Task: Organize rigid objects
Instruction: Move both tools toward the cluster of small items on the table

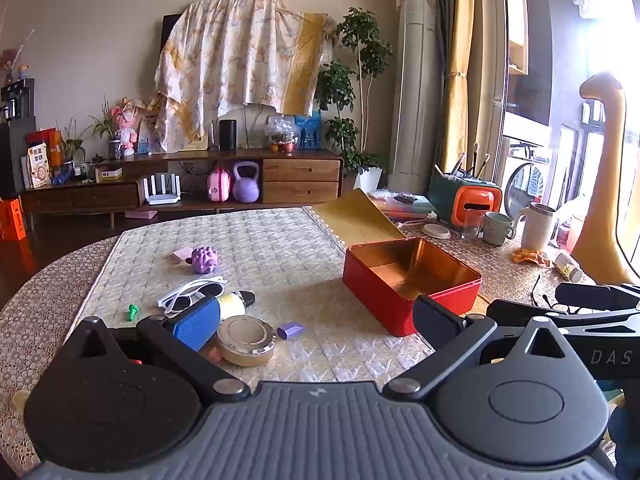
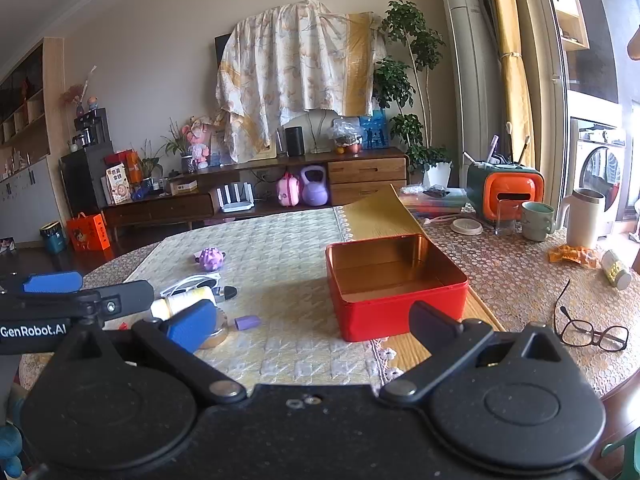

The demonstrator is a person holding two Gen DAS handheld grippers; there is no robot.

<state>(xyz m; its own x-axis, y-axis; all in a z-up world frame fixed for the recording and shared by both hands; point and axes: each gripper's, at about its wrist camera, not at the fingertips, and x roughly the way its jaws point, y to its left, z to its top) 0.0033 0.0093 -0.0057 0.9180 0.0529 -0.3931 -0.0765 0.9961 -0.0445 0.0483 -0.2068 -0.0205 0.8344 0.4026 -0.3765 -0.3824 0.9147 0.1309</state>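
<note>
An open red tin box with a gold inside stands empty on the table mat. Left of it lie small objects: a purple spiky toy, white sunglasses, a cream bottle with a black cap, a round gold compact, a small purple block and a green piece. My left gripper hovers open over the compact and block. My right gripper is open too, in front of the tin, holding nothing.
Black-framed glasses lie on the table at the right. Mugs, a white jug, an orange-green holder, a tipped bottle and a gold lid crowd the far right. A TV cabinet stands beyond.
</note>
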